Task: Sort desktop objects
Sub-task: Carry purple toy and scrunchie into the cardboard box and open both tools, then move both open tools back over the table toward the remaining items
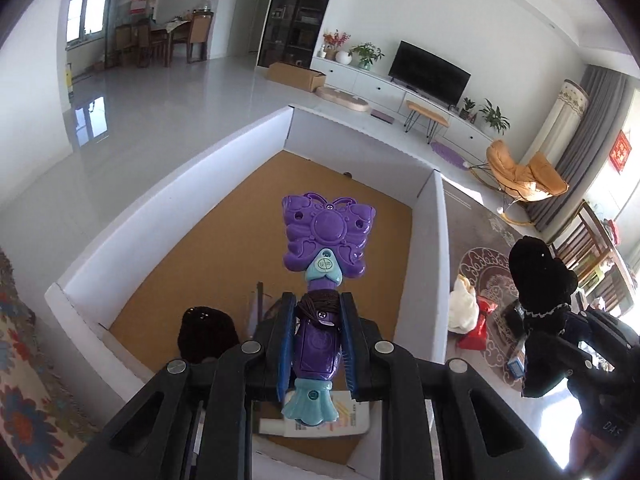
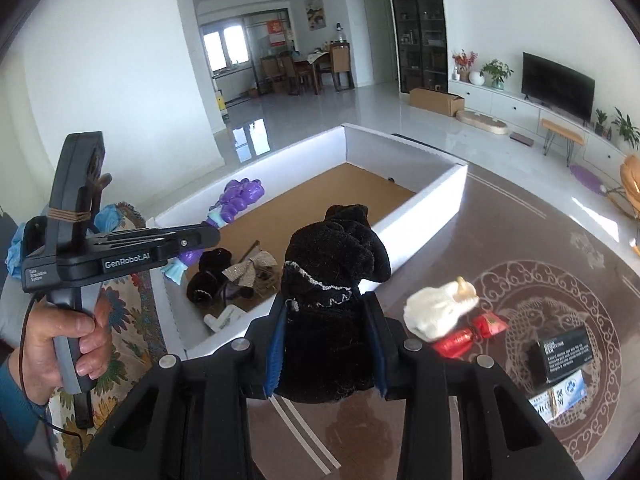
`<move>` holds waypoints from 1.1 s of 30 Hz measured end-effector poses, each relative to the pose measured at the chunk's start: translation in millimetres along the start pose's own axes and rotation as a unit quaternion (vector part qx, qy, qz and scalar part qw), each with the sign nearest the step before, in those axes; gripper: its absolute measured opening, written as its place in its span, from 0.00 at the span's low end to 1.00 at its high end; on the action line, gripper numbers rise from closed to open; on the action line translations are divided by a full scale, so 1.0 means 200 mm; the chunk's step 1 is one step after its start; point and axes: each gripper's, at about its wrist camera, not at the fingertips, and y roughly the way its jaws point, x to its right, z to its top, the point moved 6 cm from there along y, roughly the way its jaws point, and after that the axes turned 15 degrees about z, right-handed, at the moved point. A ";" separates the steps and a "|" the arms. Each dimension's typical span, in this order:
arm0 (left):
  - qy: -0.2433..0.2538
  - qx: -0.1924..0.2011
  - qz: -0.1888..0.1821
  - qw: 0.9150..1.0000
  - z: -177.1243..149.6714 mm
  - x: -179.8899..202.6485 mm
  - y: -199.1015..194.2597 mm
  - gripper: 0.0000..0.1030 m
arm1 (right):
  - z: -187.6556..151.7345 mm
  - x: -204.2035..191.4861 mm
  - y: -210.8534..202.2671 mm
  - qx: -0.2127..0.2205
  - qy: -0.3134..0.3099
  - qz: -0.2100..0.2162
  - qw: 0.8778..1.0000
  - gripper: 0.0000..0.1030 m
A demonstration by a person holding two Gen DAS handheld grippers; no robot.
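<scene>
My left gripper (image 1: 316,328) is shut on a purple butterfly-headed toy wand (image 1: 326,236), held above the white-walled box (image 1: 172,200) with its brown floor. Its handle (image 2: 76,248) and the purple toy (image 2: 240,196) also show at the left of the right wrist view. My right gripper (image 2: 326,328) is shut on a black velvet pouch (image 2: 336,256) with silver trim, held over the table just right of the box wall (image 2: 420,208). The same black pouch (image 1: 540,280) shows at the right edge of the left wrist view.
Inside the box lie a black pouch (image 2: 210,272), a burlap bow (image 2: 250,268) and a white tube (image 2: 224,316). On the patterned table (image 2: 520,240) sit a white skull toy (image 2: 440,304), red candies (image 2: 468,332), a black card (image 2: 560,354) and a blue-white packet (image 2: 560,398). A hand (image 2: 64,344) grips the left handle.
</scene>
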 end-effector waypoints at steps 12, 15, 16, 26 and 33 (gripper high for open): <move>-0.011 -0.060 0.068 0.996 -0.06 -0.14 0.35 0.67 | 0.07 0.05 0.72 -0.101 0.012 -0.039 0.994 0.73; -0.027 -0.024 0.059 0.998 -0.06 -0.13 0.25 0.70 | 0.07 0.08 0.58 -0.051 0.029 -0.018 0.998 0.78; -0.032 -0.018 0.048 0.998 -0.06 -0.11 0.21 0.70 | 0.06 0.08 0.50 -0.032 0.030 -0.017 0.999 0.82; 0.066 0.032 -0.147 0.986 -0.33 0.69 -0.30 0.92 | -0.54 0.42 -0.25 0.046 0.016 -0.151 0.987 0.95; 0.169 -0.022 -0.162 0.972 -0.75 1.26 -0.12 0.96 | -1.16 0.83 -0.61 -0.016 0.127 -0.254 0.959 0.95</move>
